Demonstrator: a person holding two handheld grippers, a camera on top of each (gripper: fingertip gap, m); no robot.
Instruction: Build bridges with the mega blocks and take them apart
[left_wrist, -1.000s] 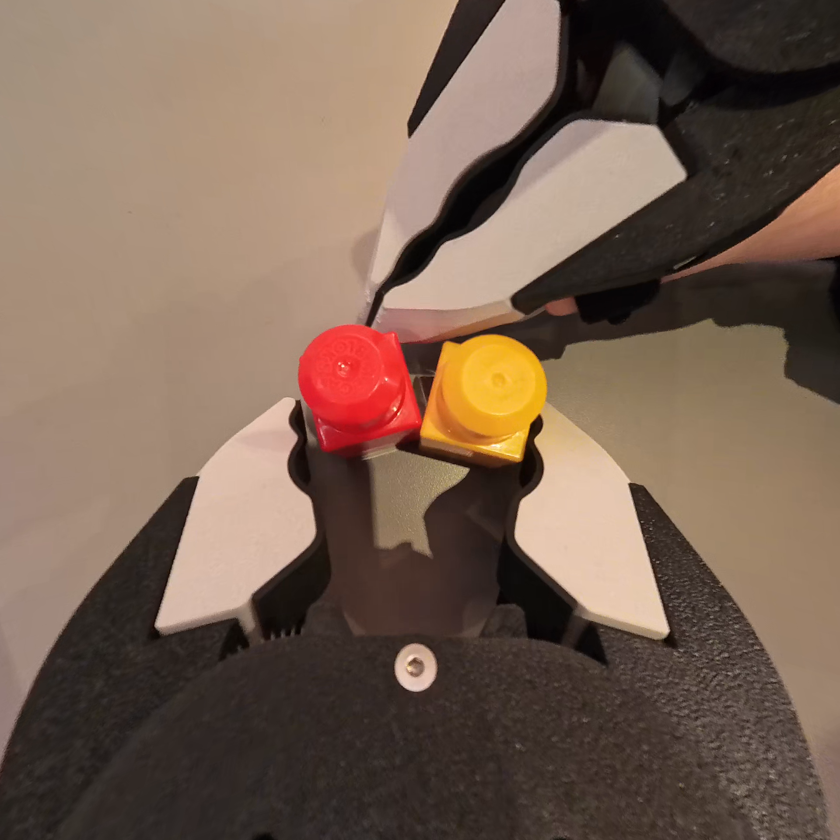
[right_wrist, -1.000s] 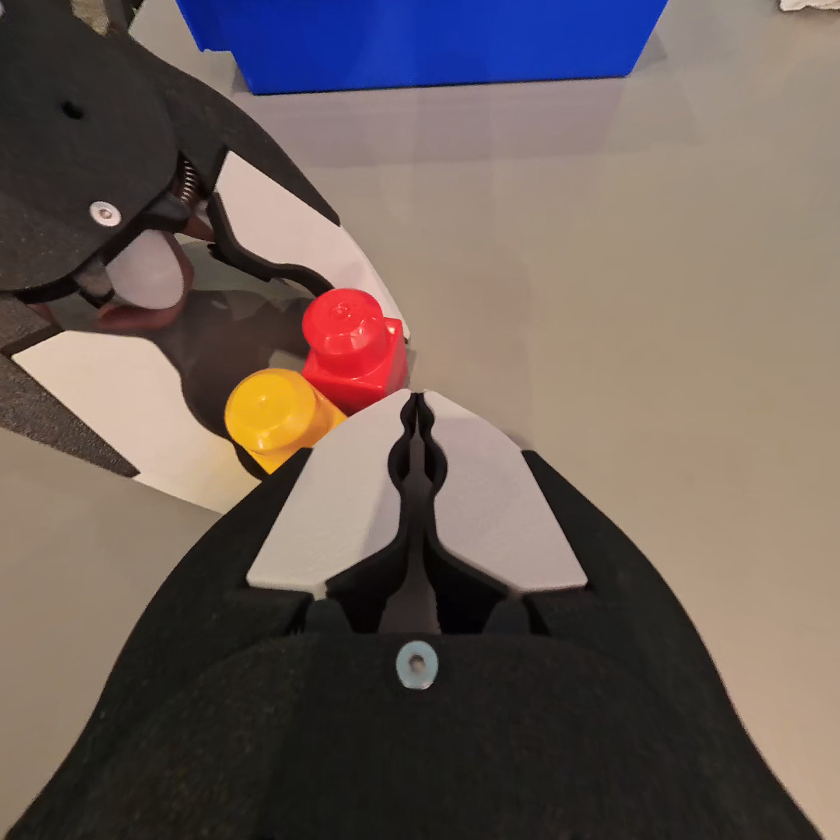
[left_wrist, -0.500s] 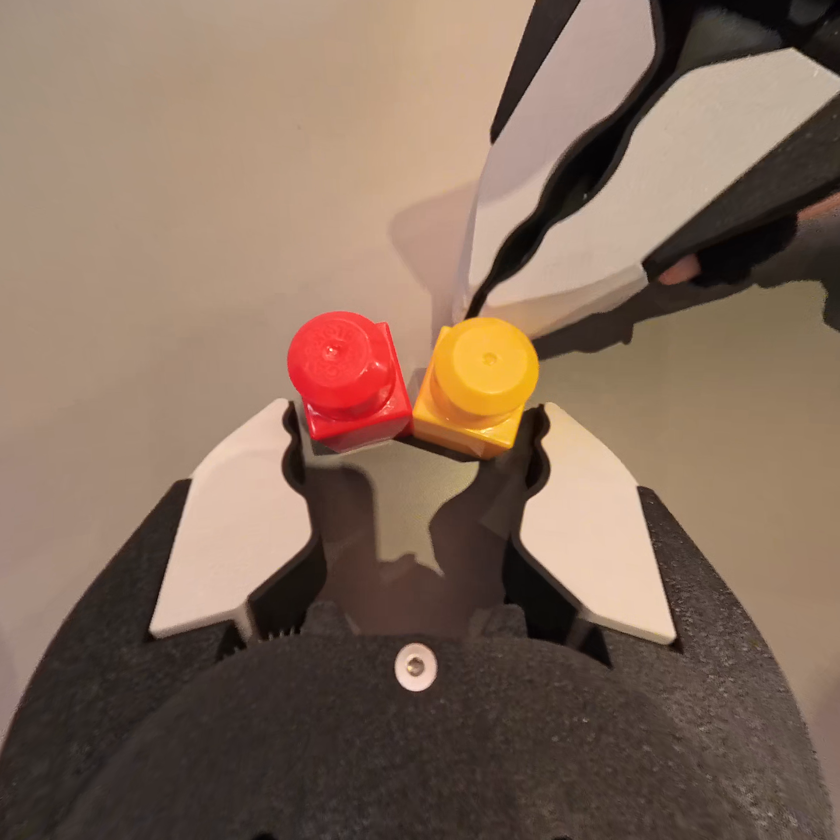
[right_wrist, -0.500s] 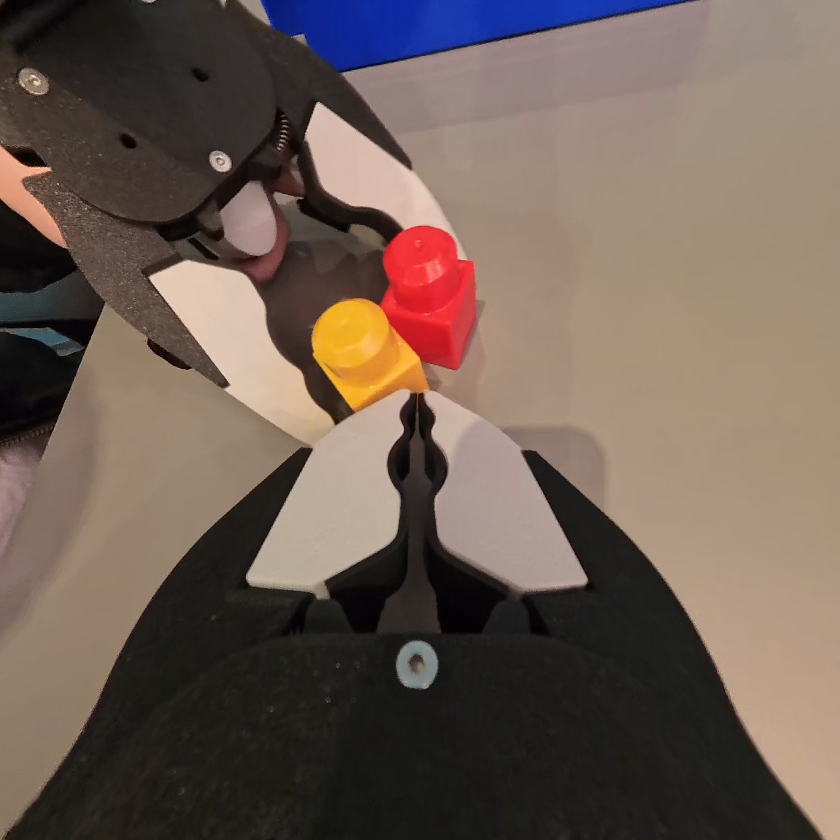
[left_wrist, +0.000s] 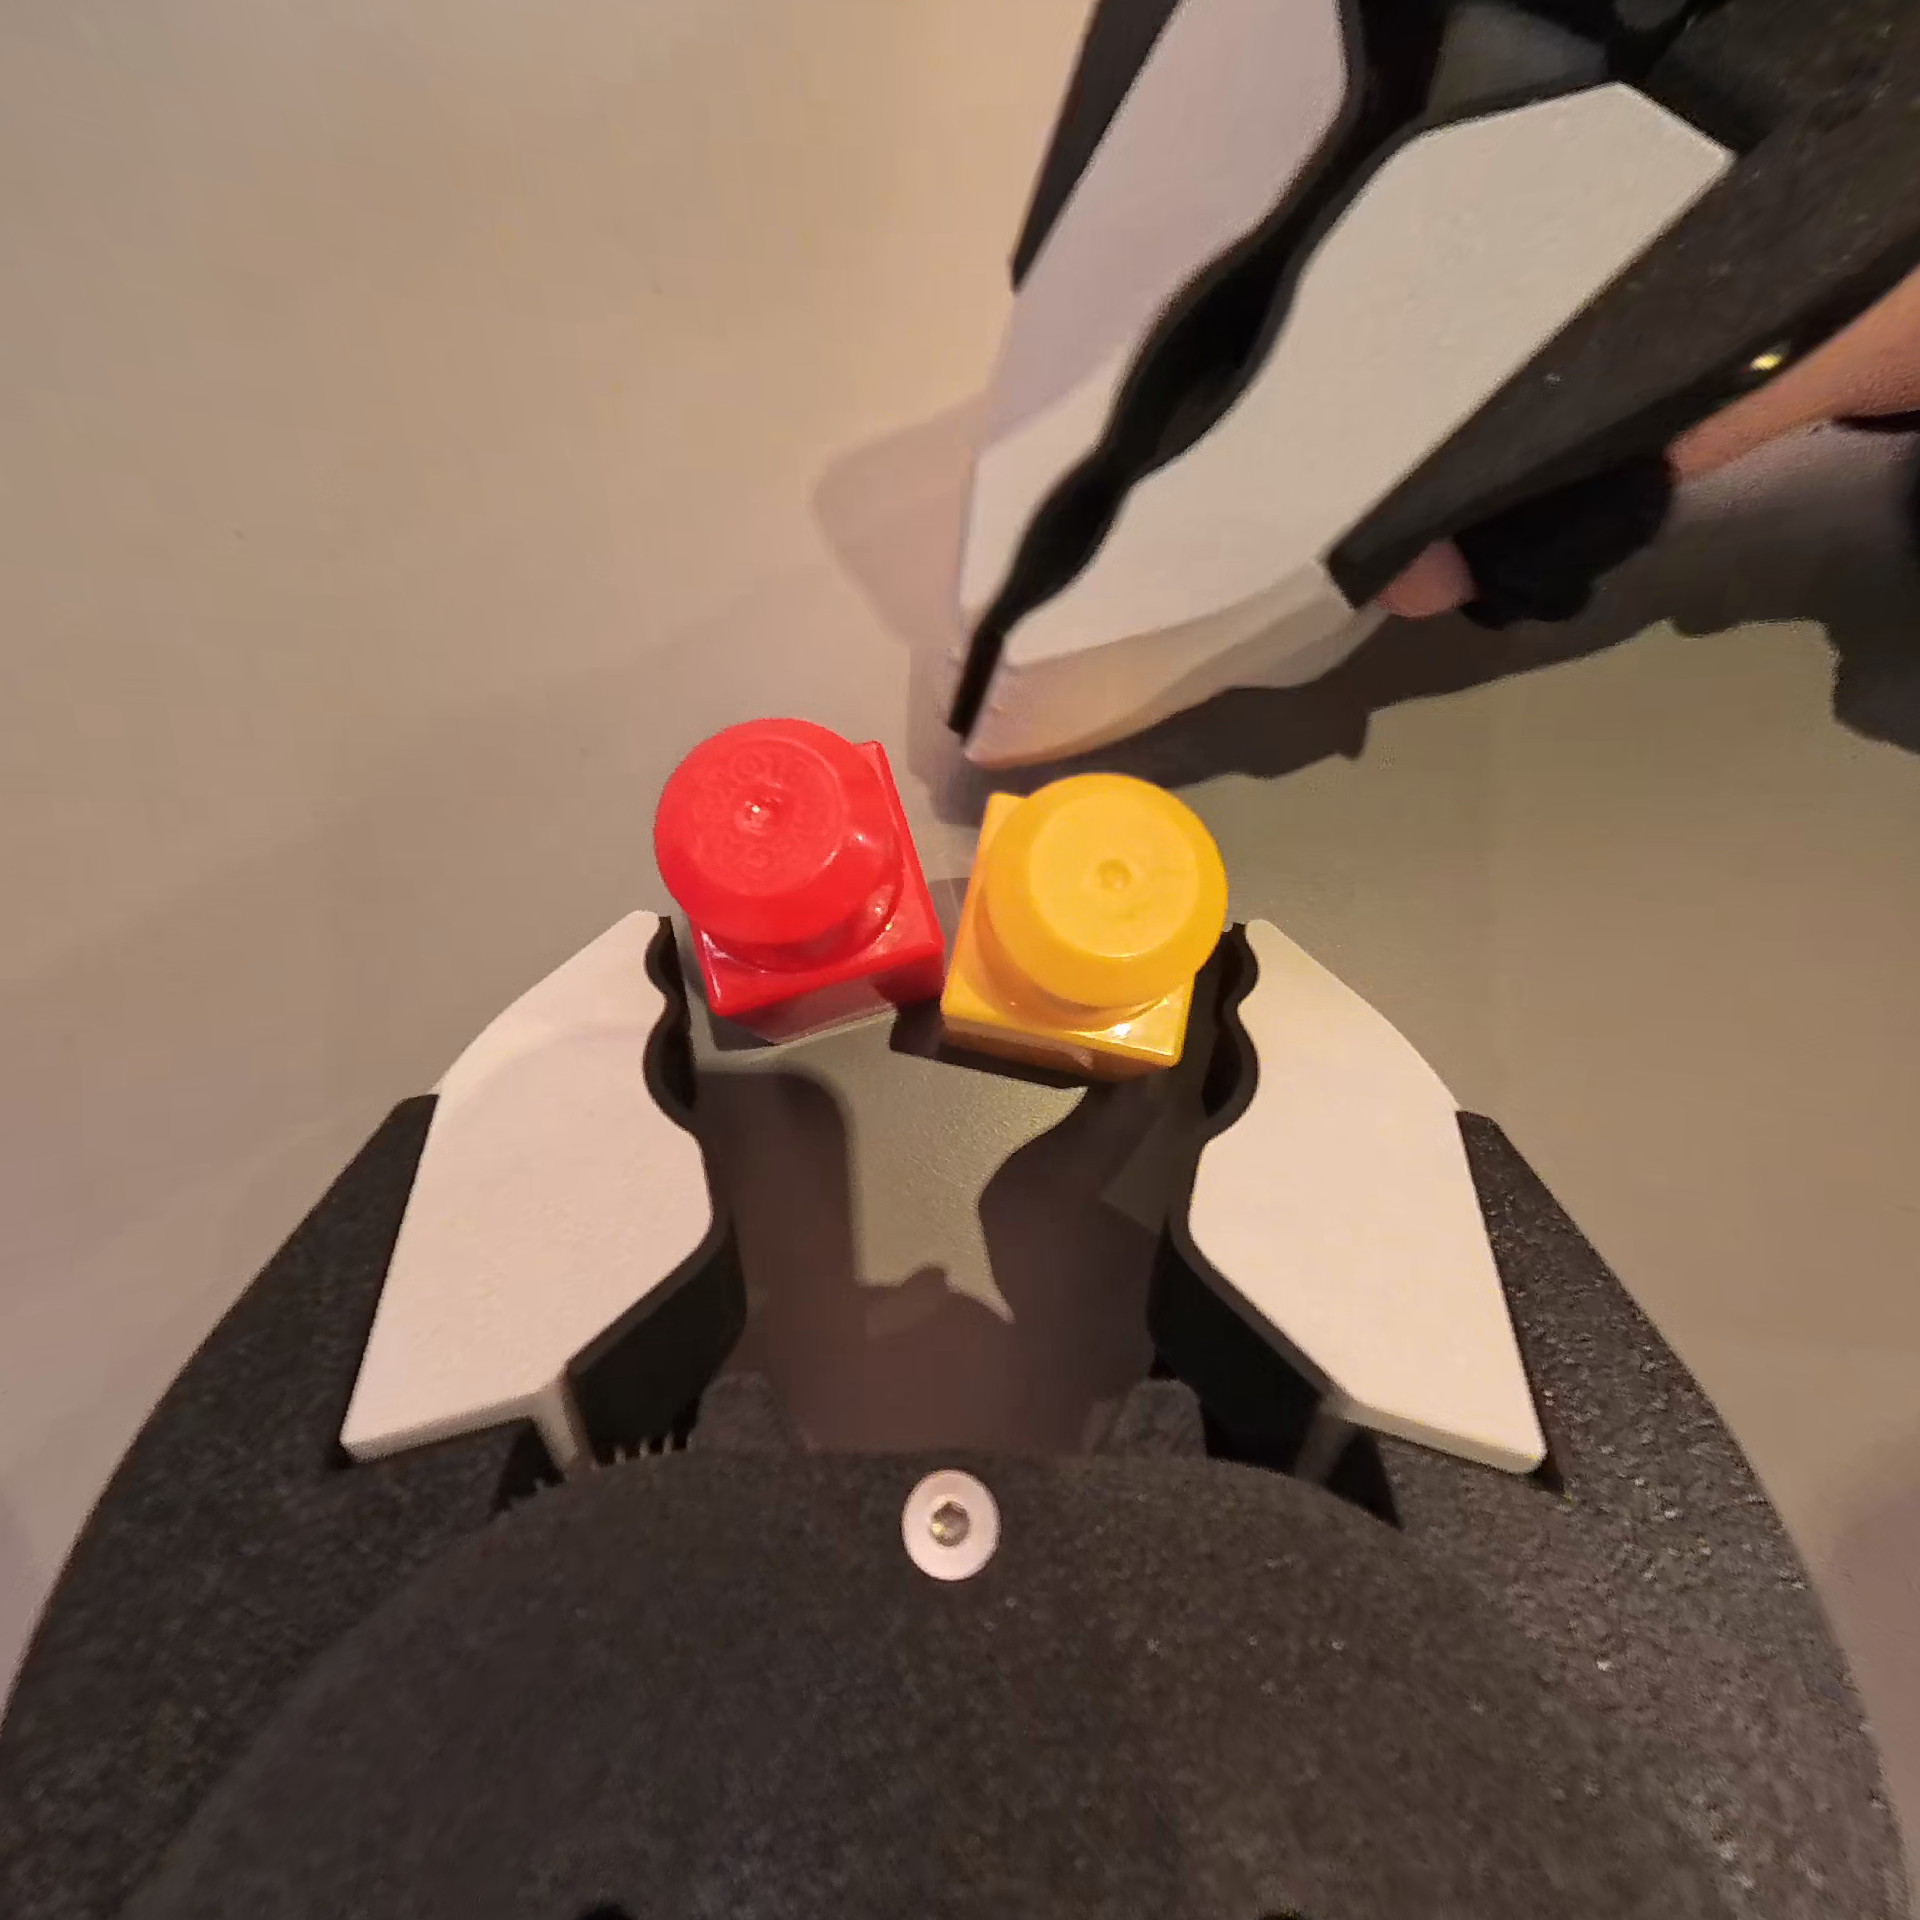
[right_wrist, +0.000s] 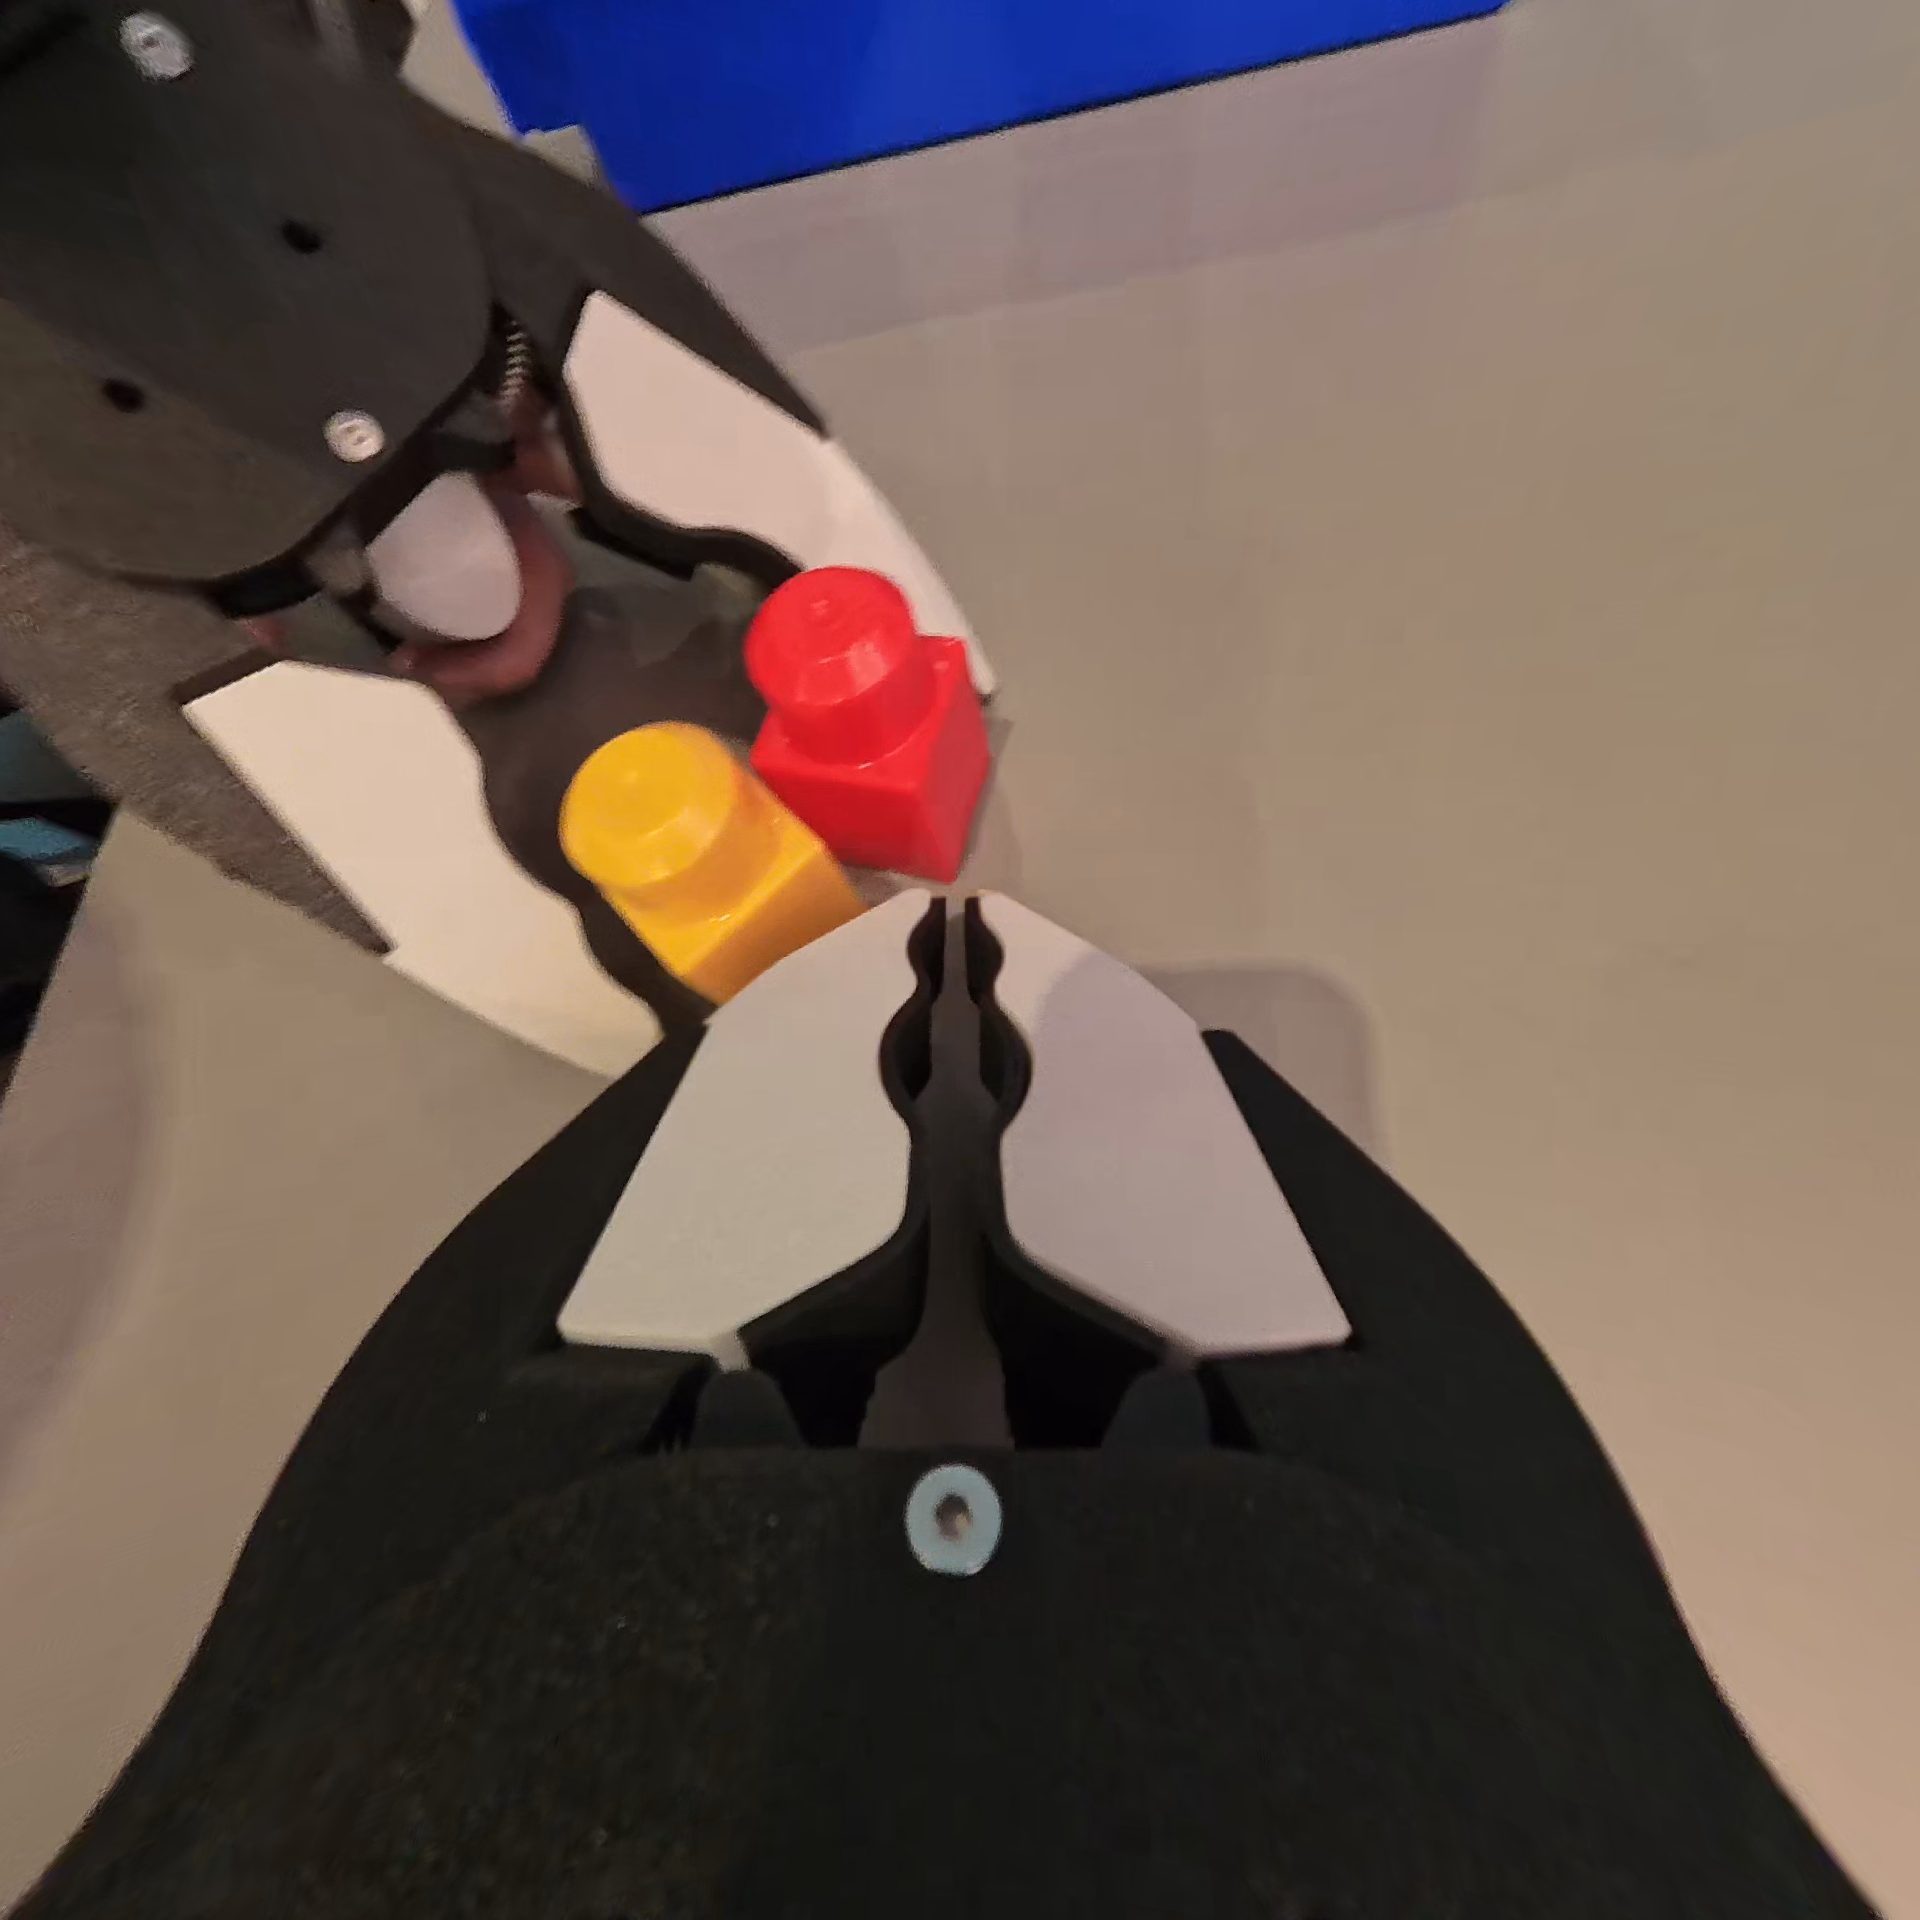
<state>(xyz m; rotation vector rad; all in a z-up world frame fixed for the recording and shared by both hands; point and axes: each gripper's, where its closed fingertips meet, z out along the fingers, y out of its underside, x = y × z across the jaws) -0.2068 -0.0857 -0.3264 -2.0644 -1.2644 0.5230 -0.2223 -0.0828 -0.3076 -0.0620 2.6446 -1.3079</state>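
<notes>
Two small one-stud blocks stand upright side by side on the grey bench (left_wrist: 312, 520): a red block (left_wrist: 805, 899) and a yellow block (left_wrist: 1091, 935), each a glossy cube with a single round stud on top. Their near lower corners touch or almost touch, and they fan slightly apart toward the far side. My left hand-held gripper (left_wrist: 951, 982) is spread wide around the pair, the red block just inside its left finger and the yellow block just inside its right finger; I cannot tell whether the fingers actually press on them. My right hand-held gripper (right_wrist: 951, 909) is pressed together with nothing between its fingers, its tip low by the bench just beyond the blocks, close to the gap between them, the yellow one nearer its left finger in my right wrist view. At the far edge of that view stands a blue bin (right_wrist: 935, 83); only its outer wall shows, so I cannot tell what it holds.
</notes>
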